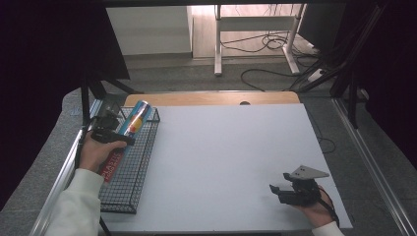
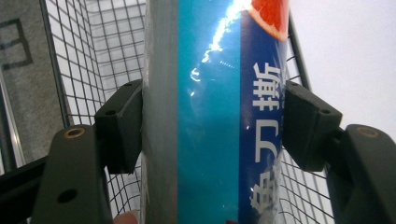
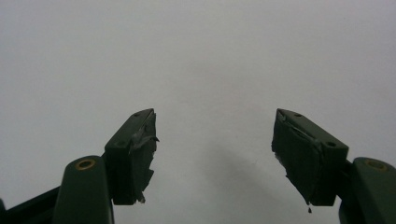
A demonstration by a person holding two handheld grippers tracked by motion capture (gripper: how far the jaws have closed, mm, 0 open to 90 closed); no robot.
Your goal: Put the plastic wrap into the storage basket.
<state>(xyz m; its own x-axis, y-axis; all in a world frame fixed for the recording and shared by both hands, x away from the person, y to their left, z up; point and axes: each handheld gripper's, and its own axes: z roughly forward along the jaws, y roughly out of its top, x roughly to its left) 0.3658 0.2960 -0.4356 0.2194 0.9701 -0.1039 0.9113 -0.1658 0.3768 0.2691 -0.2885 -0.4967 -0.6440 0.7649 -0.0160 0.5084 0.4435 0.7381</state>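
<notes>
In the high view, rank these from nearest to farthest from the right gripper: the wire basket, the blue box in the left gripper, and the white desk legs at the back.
From the right gripper:
1. Wire basket, left table edge.
2. Blue box, over the basket, clamped by the left gripper.
3. White desk legs, beyond the table, on the floor.

Glossy blue foil-wrapped tube [image 2: 212, 116], black wire-mesh metal basket [image 1: 129, 172], matt white tabletop [image 1: 231, 162], wooden edge strip [image 1: 211, 98]

— Where's the tube [image 2: 212, 121]?
— Between the left gripper [image 2: 212, 126]'s fingers [image 2: 122, 123], over the wire basket [image 1: 129, 177] at the bench [image 1: 221, 162]'s left edge.
— And the right gripper [image 3: 212, 154]?
— Well apart on the right; bare bench lies between and ahead of its fingers [image 3: 306, 156].
</notes>
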